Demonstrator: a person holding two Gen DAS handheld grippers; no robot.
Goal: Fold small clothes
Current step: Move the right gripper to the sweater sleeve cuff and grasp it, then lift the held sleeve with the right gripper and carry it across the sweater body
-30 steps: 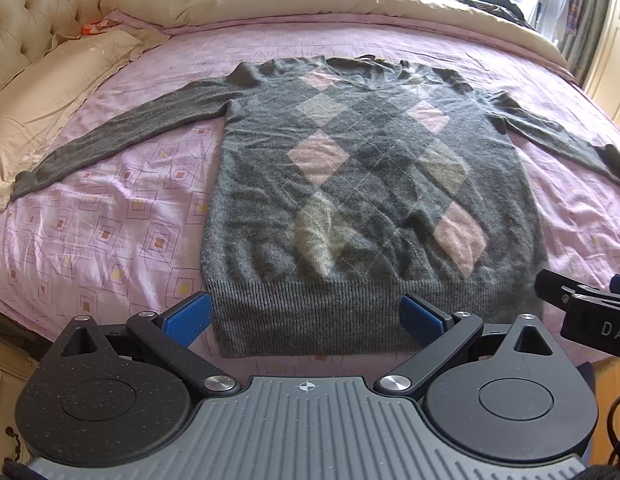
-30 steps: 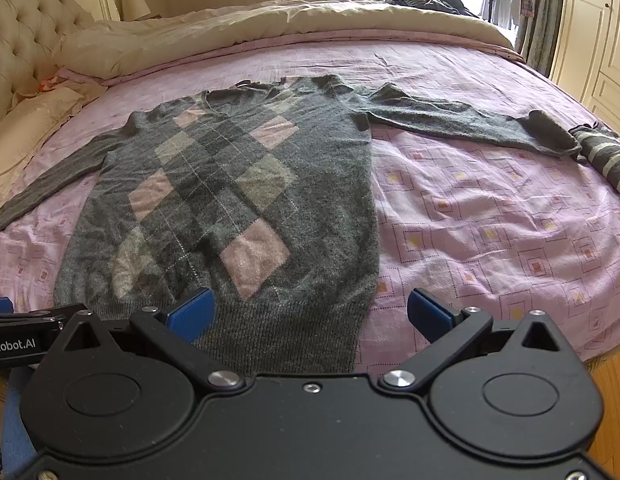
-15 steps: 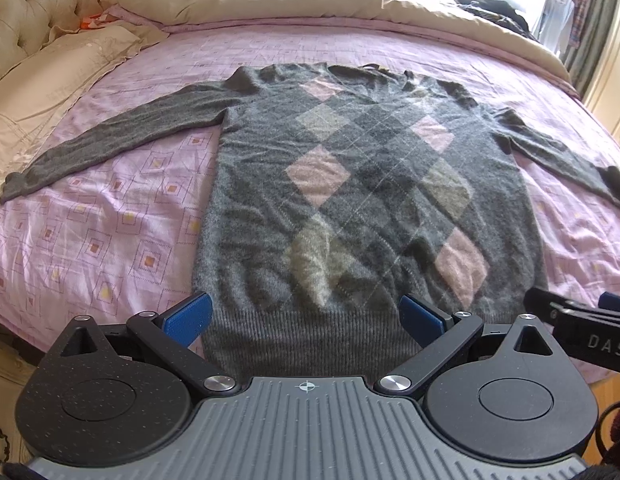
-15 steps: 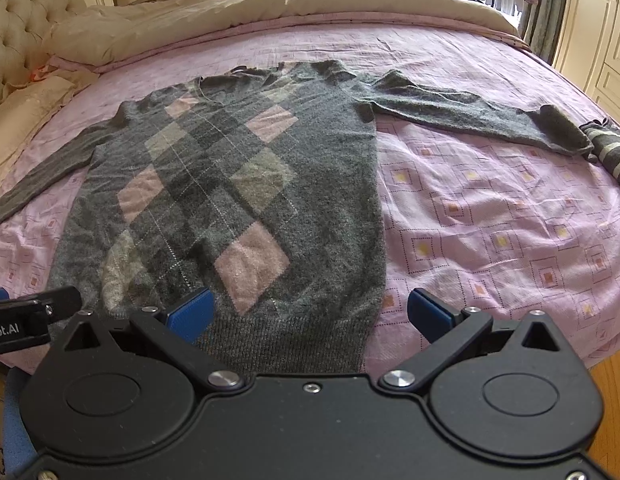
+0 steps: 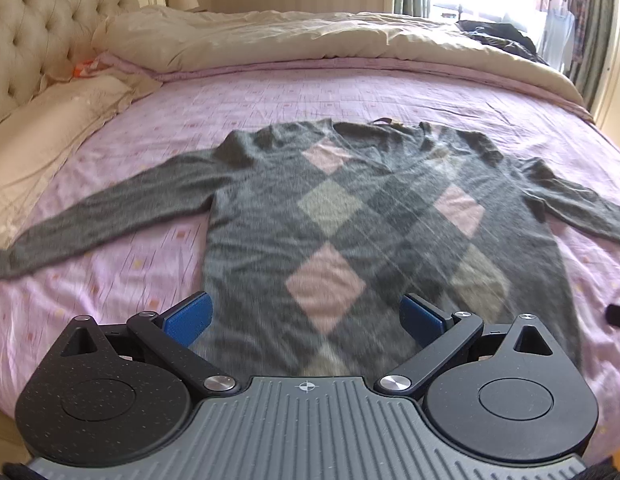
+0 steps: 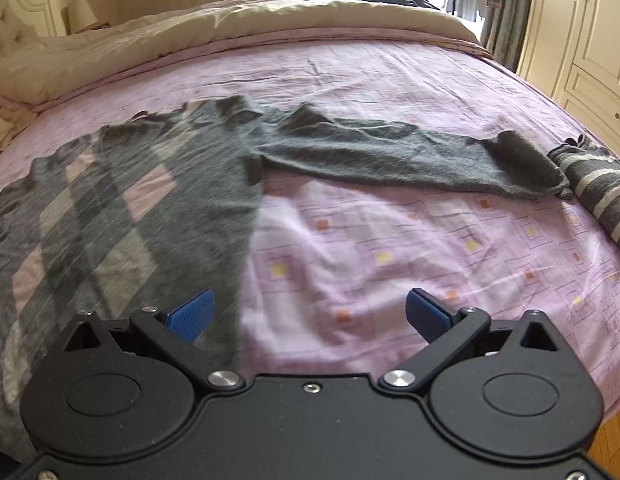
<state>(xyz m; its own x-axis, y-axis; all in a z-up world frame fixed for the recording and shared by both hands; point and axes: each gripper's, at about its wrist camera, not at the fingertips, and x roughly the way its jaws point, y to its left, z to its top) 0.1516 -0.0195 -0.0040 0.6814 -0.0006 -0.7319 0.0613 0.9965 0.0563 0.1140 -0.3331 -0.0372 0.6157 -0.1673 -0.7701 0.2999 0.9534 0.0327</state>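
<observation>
Left gripper (image 5: 306,314): jaws stood wide apart with nothing between the blue pads; it hung over the lower body of the sweater, near the bed's near edge
Right gripper (image 6: 308,312): jaws stood wide apart, having just closed in a little, and gripped nothing; the left pad (image 6: 191,314) sat over the sweater's side edge, the right pad over bare sheet
Sweater (image 5: 373,232): grey knit with pink and pale diamonds, lying flat and face up across the middle of the bed, neckline toward the far edge, hem toward the near edge
Left sleeve (image 5: 106,216): stretched out toward the bed's headboard side, cuff near the pillow
Right sleeve (image 6: 389,152): stretched toward the opposite edge, its cuff (image 6: 525,160) folded over and just beside a striped garment (image 6: 601,188)
Bed sheet (image 6: 389,256): pink with small squares, wrinkled beside the sweater body
Duvet (image 5: 310,44): cream, bunched along the far edge of the bed
Pillow (image 5: 42,132): cream, at the tufted headboard (image 5: 34,28)
Sharpness: both views were blurred near the pads
</observation>
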